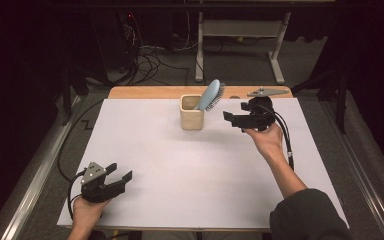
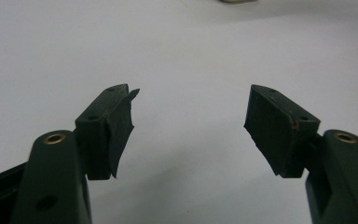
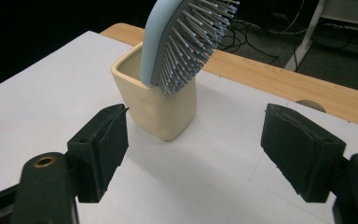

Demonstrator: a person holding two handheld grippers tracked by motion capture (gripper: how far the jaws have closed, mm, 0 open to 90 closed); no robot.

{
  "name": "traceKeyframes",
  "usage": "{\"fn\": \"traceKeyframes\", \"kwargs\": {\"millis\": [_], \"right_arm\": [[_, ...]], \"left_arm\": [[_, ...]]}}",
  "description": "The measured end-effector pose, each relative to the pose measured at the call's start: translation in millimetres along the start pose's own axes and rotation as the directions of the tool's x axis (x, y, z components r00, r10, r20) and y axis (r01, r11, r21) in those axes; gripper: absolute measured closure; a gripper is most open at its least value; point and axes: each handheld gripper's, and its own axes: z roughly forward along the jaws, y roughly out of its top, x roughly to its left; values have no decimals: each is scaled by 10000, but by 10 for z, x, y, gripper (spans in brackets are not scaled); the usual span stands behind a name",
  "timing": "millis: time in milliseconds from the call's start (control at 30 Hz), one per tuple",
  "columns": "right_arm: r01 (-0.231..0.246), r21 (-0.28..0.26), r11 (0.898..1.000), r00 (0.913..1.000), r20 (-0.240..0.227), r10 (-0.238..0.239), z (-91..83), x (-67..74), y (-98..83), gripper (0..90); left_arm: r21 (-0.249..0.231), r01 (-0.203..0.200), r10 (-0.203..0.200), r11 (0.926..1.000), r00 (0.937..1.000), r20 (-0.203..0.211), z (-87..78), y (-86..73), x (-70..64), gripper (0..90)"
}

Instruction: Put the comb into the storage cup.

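Tongs on both sides gape empty (right tongs face bristles of hairbrush in cup).

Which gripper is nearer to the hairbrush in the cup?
Right. The right gripper is beside the hairbrush, open; the left gripper rests far off at the table's near edge.

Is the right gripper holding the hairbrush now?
No, the right gripper is open and empty, short of the hairbrush standing in the cup.

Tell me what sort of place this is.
Probably a lab or workshop set up for recording. A white-topped table stands on a carpeted floor, loose cables trail behind it, and a metal desk frame stands in the dark background.
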Motion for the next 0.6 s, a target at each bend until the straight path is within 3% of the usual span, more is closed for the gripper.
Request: {"fn": "traceKeyframes", "kwargs": {"millis": [600], "right_arm": [[-30,-413,9991,10000,-56,28,-220,-51,-161,236]], "left_arm": [[16,5,-5,10000,10000,6,5,-2,-1,325]]}}
